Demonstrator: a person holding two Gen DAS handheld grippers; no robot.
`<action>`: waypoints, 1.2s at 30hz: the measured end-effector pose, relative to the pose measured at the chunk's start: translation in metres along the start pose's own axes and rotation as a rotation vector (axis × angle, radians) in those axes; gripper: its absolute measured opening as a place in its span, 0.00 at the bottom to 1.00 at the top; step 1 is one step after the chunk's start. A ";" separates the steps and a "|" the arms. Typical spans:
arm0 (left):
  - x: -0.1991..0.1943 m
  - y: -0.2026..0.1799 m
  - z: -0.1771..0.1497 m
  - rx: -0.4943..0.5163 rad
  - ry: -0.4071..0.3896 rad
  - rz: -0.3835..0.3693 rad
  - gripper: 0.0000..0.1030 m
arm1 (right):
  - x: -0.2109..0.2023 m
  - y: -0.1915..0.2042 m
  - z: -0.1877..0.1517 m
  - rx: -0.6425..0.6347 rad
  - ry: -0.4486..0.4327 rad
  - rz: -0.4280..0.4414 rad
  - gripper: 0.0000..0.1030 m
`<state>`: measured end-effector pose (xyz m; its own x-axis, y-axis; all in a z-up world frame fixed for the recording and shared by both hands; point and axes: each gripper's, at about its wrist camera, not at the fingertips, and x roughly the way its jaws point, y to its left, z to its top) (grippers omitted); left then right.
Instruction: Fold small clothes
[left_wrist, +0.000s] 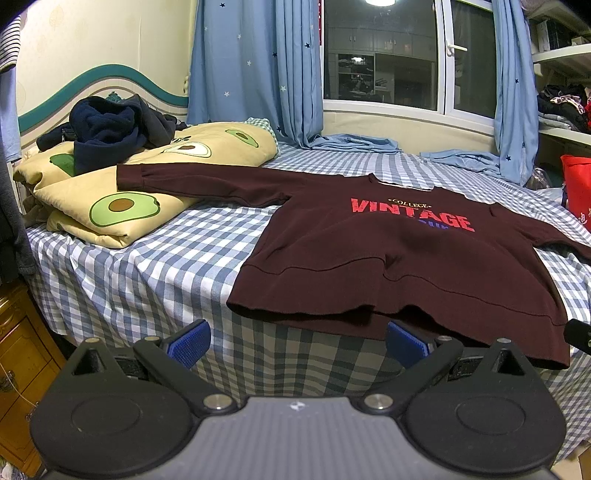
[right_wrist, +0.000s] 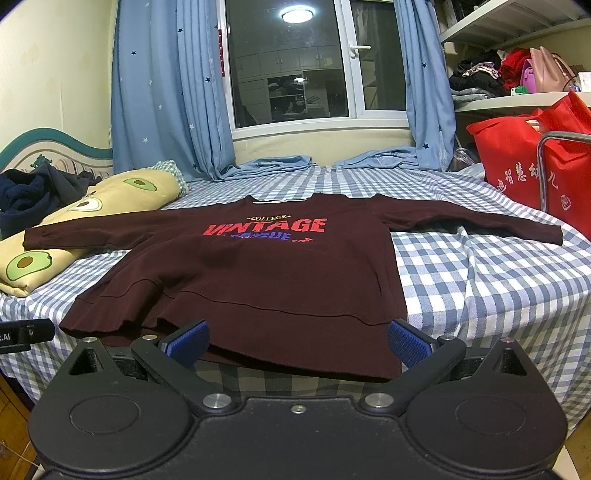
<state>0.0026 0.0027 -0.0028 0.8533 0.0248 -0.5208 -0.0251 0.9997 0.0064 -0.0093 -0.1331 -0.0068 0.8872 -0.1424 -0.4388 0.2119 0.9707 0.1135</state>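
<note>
- Below the sweatshirt's hem, in the left wrist view, the left claw (left_wrist: 297, 345) hangs with its blue pads spread wide, holding nothing; the right-hand pad sits just under the hem edge.
- From this view the maroon sweatshirt (left_wrist: 399, 266) lies flat, print up, on the checked bed (left_wrist: 155, 266), hem draped over the near edge and collar toward the window (left_wrist: 384, 55).
- One sleeve (left_wrist: 199, 181) runs left from the sweatshirt's body and rests on the avocado-print quilt (left_wrist: 110, 206), so it lies higher than the rest; a dark heap of clothes (left_wrist: 107, 129) sits beyond it.
- Below the same hem, in the right wrist view, the right claw (right_wrist: 297, 343) is also spread apart and empty, pads at the hem's lower edge.
- Seen here, the sweatshirt (right_wrist: 258, 273) has its body running hem-to-collar away from the camera, while the longest line is sleeve to sleeve, left to right; the other sleeve (right_wrist: 476, 225) stretches toward the red bag (right_wrist: 517, 162).
- Likely trouble, as I judge it: the overhanging hem could slide off the bed if tugged from one corner only.
- A fold could also come out skewed because the raised sleeve on the quilt drags or bunches; pinching only the top layer would leave the back behind.
</note>
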 end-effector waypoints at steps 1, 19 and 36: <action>0.000 0.000 0.000 0.000 0.000 0.000 0.99 | 0.000 0.000 0.000 0.001 0.000 -0.001 1.00; 0.002 -0.001 -0.001 0.003 0.004 -0.001 0.99 | 0.004 0.001 -0.001 -0.001 0.003 0.000 1.00; 0.020 -0.015 0.007 0.033 0.055 -0.002 0.99 | 0.017 -0.007 0.005 0.010 0.031 0.008 1.00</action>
<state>0.0237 -0.0112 -0.0077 0.8233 0.0228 -0.5672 -0.0054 0.9995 0.0324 0.0060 -0.1431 -0.0109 0.8759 -0.1286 -0.4650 0.2091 0.9698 0.1257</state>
